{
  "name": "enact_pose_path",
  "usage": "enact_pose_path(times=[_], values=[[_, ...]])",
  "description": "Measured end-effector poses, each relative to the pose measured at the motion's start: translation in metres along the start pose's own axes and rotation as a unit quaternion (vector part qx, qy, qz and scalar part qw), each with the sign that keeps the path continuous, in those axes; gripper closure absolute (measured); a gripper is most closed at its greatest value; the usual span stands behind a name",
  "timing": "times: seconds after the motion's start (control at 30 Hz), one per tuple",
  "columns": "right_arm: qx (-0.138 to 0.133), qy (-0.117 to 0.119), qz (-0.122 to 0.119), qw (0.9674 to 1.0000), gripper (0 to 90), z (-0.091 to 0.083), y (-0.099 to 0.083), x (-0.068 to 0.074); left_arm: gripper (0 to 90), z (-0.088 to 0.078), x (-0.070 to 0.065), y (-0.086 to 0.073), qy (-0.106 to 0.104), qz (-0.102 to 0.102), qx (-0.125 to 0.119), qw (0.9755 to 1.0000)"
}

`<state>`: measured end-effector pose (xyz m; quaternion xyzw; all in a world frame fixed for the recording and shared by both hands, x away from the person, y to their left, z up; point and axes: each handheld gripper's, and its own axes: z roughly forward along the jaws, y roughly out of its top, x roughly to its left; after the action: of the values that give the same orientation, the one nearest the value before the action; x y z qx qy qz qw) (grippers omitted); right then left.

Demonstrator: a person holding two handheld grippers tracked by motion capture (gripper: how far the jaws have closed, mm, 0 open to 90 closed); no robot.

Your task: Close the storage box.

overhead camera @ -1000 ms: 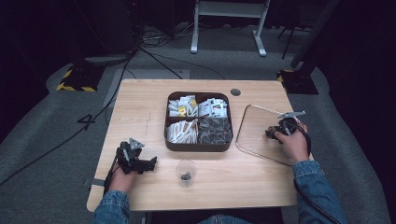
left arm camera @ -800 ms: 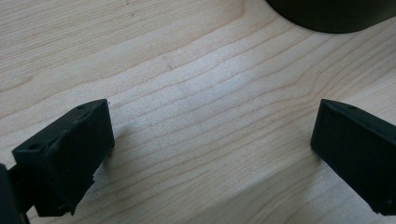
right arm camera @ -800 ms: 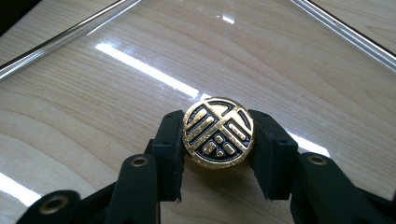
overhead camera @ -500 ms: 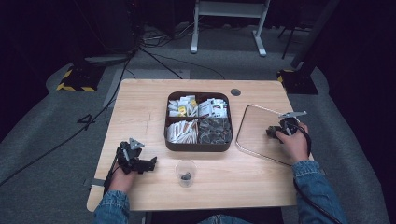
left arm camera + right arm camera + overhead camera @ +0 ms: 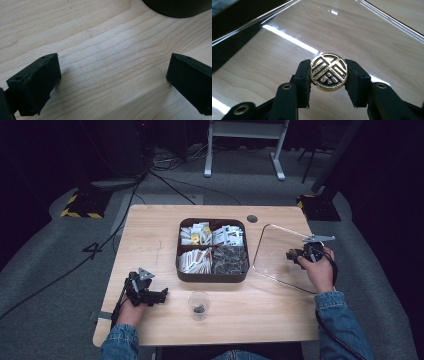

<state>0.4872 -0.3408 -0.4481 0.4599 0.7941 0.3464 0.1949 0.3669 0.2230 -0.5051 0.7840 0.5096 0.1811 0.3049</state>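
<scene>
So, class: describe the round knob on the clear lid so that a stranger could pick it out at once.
Start at the wooden table, then find the clear lid lying flat to the right of the dark four-compartment box. On it, between the right hand-held gripper pads, sits a round knob, black with a raised gold pattern.

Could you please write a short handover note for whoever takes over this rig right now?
Right gripper: jaws shut on the round gold-and-black knob of the clear lid, which lies flat on the table to the right of the tray.
Left gripper: jaws open with nothing between them, resting on the table at the near left.
Dark four-compartment tray: uncovered, at the table's middle, holding packets.
Small clear cup: in front of the tray, something dark inside.
Done: lid knob gripped.
Left: probably lift the lid and set it on the tray.
</scene>
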Motion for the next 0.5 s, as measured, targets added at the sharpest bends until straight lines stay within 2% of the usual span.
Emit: enact_pose_path(times=[0.5], values=[[-0.070,0.013,0.000,0.9974,59.0,-0.025,0.016,0.014,0.0,0.000,0.000,0.000,0.000,0.000,0.000,1.0000]])
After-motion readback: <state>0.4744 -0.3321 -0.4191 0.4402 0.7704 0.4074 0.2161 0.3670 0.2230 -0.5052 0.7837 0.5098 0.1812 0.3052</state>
